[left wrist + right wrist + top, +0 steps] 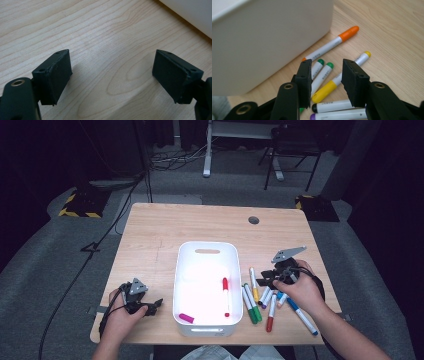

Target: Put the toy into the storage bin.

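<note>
Desk [150, 235], white bin [186, 270] mid-desk. My left gripper [111, 75] sits over bare wood, jaws apart, empty. My right gripper [325, 77], jaws apart, straddles the yellow marker [337, 82] lying in the marker pile beside the bin, not pinching.

We find no legible text. The orange marker [332, 43] and the black-capped marker [332, 106] beside the white bin [262, 42] carry small print on their barrels, too blurred for us to read.
</note>
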`<act>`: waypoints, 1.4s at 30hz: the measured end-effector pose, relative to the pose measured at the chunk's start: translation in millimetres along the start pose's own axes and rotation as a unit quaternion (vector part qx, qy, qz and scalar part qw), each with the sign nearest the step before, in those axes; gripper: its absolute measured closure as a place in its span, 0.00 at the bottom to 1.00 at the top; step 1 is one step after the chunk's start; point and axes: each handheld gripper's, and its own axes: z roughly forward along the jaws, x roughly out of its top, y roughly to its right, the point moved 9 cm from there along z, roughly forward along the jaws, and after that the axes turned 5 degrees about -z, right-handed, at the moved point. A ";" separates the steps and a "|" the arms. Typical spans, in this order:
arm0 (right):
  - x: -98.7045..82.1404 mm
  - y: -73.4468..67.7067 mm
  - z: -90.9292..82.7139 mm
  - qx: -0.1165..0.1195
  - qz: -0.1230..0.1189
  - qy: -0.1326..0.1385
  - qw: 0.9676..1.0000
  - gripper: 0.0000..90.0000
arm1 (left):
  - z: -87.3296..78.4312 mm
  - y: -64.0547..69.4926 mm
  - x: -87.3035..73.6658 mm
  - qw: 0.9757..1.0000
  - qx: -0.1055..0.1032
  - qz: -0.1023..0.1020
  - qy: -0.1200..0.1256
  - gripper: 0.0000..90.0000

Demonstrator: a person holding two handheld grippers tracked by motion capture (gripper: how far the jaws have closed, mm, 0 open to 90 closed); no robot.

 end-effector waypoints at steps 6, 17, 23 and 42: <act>-10.7 20.8 31.2 -0.017 0.013 -0.040 0.999 0.68 | -0.1 0.0 0.0 1.000 -0.001 0.000 -0.001 0.18; -18.6 38.5 69.2 -0.032 0.035 -0.057 0.997 0.71 | 0.0 0.0 0.0 1.000 0.000 0.000 0.000 0.18; -21.6 39.9 78.0 -0.030 0.046 -0.060 0.997 0.71 | -0.1 -0.1 0.0 1.000 0.000 0.000 0.000 0.18; -17.1 51.5 97.4 -0.043 0.056 -0.064 0.995 0.79 | -0.2 0.0 -0.1 1.000 -0.001 0.000 -0.001 0.18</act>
